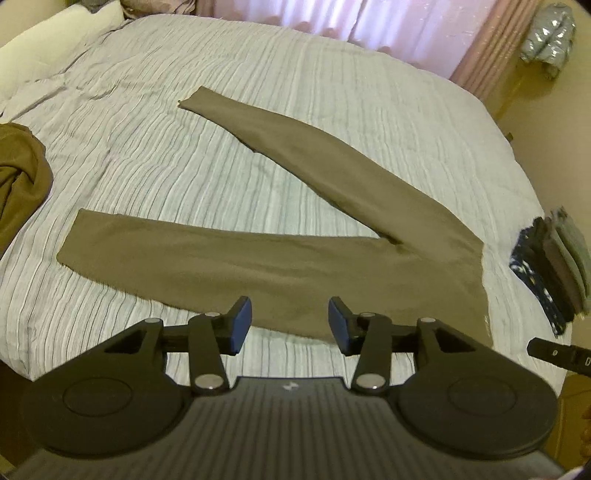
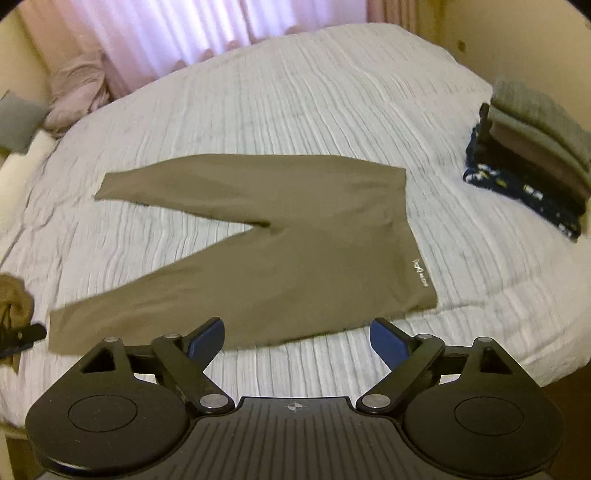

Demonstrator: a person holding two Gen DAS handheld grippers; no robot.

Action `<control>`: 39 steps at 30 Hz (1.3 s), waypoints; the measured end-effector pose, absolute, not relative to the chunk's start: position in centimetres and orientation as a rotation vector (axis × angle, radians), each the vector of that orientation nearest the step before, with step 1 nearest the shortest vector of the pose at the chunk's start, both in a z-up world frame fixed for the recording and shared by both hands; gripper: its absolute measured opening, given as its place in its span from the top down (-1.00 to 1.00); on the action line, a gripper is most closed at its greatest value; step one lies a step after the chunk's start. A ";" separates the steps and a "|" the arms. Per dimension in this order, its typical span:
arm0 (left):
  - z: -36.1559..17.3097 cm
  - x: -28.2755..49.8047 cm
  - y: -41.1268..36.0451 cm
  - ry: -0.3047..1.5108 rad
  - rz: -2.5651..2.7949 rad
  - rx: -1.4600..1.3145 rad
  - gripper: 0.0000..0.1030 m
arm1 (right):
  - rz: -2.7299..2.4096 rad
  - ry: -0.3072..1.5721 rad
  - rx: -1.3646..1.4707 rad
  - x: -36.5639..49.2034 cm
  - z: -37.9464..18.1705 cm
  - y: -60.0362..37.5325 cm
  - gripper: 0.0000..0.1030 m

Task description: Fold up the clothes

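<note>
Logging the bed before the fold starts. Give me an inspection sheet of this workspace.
Surface: bed with striped bedspread, lightly wrinkled.
Job's things: olive leggings spread flat, legs splayed in a V, white logo at the waistband.
Clutter: stack of folded clothes near the bed's edge; crumpled brown garment at the opposite edge.
Tongs: left tongs and right tongs open, empty, above the leggings.
Cables: nothing seen.
Surroundings: pink curtains, pillows.
</note>
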State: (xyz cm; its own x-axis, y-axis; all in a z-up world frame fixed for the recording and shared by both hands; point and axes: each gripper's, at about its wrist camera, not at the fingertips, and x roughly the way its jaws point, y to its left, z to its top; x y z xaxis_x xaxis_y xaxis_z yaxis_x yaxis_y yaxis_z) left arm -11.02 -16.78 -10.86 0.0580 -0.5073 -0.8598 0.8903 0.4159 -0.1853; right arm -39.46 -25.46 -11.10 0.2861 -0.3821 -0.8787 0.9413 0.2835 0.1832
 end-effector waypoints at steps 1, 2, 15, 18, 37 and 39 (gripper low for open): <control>-10.7 -11.7 -16.4 1.038 -1.111 0.464 0.19 | -1.037 0.832 0.831 -39.9 -11.0 -25.0 -0.72; -10.4 -12.3 -15.9 1.027 -1.106 0.472 0.19 | -1.038 0.836 0.830 -40.3 -10.9 -24.5 -0.72; -7.5 -22.1 -8.9 0.940 -1.130 0.487 0.09 | -0.992 0.846 0.699 -45.3 -8.4 -17.4 -0.72; -6.8 -23.2 -7.0 0.918 -1.116 0.478 0.08 | -0.969 0.829 0.664 -45.9 -7.7 -16.0 -0.72; -5.3 -26.2 -0.1 0.866 -0.997 0.499 0.00 | -0.887 0.824 0.673 -48.5 -7.5 -11.6 -0.72; -5.3 -26.4 0.0 0.865 -0.996 0.504 -0.01 | -0.890 0.823 0.672 -48.6 -7.4 -11.5 -0.72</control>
